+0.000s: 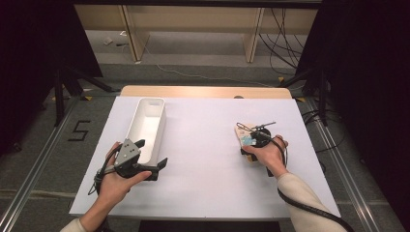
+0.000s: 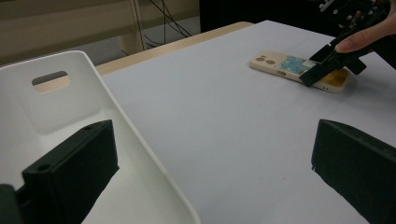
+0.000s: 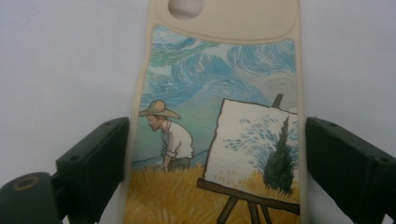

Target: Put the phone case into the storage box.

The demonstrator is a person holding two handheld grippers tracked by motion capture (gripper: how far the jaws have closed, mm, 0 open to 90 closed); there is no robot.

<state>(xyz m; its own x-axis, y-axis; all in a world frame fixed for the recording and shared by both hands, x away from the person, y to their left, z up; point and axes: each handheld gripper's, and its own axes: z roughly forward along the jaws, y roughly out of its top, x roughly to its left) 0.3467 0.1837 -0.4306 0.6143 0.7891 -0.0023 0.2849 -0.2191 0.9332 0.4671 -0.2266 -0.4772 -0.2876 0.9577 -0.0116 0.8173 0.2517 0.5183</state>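
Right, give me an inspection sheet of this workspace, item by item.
Surface: white table top, wooden edge at the far side.
Job's things: phone case with a painted picture lies flat; white bin stands at the left.
Clutter: nothing seen.
Grippers: right gripper straddles the phone case, jaws beside its edges, a slight gap on the right; left gripper open at the bin's near end, one jaw inside.
Cables: a black cable trails along the right sleeve; more hang at the back right.
Surroundings: grey floor, wooden shelving behind, dark screens at both sides.
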